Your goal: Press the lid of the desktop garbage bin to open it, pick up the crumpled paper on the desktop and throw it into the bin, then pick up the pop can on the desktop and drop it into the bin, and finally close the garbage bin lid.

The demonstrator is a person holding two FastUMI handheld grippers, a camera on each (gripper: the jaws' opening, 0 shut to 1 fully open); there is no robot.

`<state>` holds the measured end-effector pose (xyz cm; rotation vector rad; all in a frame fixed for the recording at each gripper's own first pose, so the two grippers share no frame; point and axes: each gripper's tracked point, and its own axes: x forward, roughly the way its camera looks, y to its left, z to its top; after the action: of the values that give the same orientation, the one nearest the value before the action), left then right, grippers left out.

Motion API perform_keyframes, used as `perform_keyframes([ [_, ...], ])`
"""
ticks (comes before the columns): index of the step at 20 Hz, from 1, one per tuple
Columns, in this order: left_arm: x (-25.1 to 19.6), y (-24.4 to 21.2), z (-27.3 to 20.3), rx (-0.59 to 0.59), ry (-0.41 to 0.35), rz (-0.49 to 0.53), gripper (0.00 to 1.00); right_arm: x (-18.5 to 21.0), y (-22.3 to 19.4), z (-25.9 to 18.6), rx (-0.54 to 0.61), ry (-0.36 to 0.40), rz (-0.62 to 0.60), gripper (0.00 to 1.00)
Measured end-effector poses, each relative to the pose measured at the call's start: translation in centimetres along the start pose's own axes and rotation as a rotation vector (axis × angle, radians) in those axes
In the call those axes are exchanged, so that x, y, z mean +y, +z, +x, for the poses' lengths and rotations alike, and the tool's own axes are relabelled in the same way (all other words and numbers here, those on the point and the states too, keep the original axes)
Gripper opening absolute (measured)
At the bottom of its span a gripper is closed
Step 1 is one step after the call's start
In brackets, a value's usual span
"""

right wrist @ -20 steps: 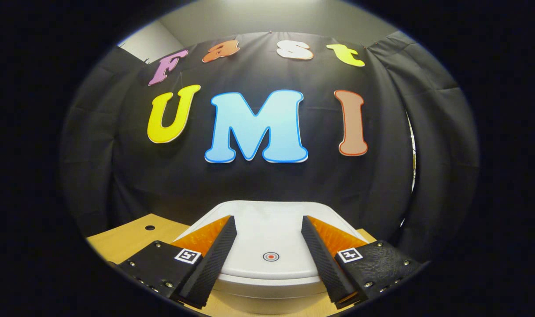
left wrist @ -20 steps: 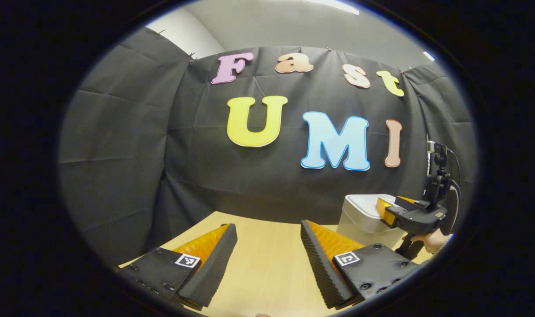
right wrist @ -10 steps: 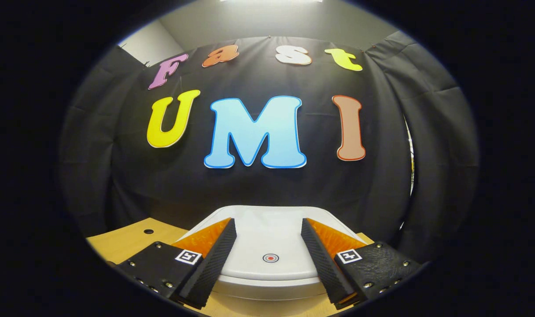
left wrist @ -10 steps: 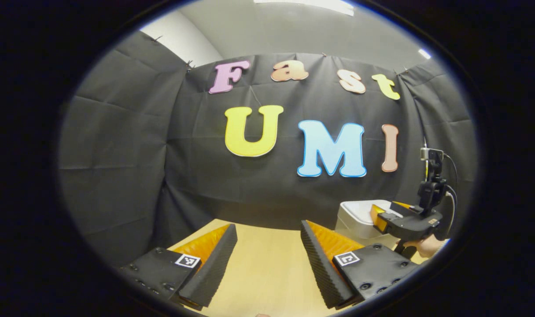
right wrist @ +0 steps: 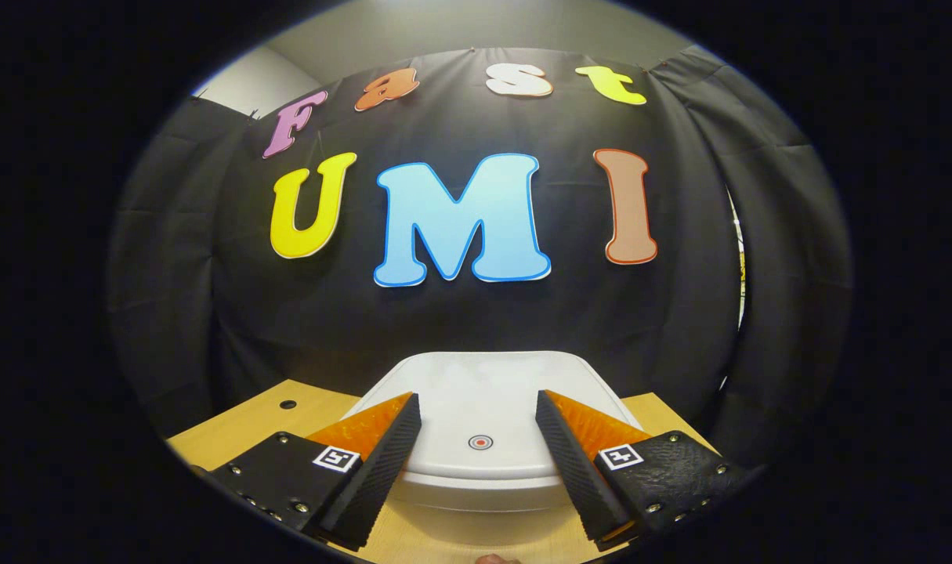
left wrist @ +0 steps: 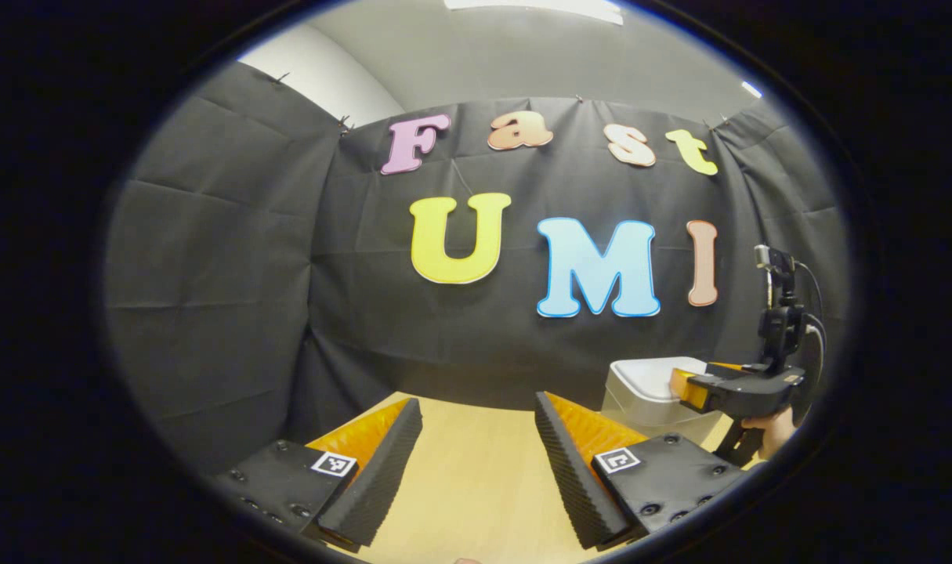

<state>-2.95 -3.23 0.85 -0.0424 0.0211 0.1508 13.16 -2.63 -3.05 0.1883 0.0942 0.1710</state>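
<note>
White bin (right wrist: 476, 392) at lower centre of right gripper view, lid (right wrist: 483, 407) shut, on desk (right wrist: 233, 427). Right gripper (right wrist: 478, 427) open, poised over lid. Left gripper (left wrist: 478, 423) open, over bare desk.

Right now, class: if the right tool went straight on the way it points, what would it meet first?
Probably the bin's closed white lid, lying between the open right tool's fingers; depth is unclear, so it might skim over it.
</note>
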Motion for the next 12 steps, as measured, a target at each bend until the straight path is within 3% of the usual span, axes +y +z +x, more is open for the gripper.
perform_keyframes([
  [6,-1.2,-0.7,0.2,0.001,-0.013,0.028,0.95,-0.2,-0.1,-4.1,0.038,0.023,-0.032,0.95],
  [12,-1.9,0.4,0.8,-0.033,-0.066,0.011,0.95,1.0,2.0,-8.7,-0.008,0.022,-0.062,0.95],
])
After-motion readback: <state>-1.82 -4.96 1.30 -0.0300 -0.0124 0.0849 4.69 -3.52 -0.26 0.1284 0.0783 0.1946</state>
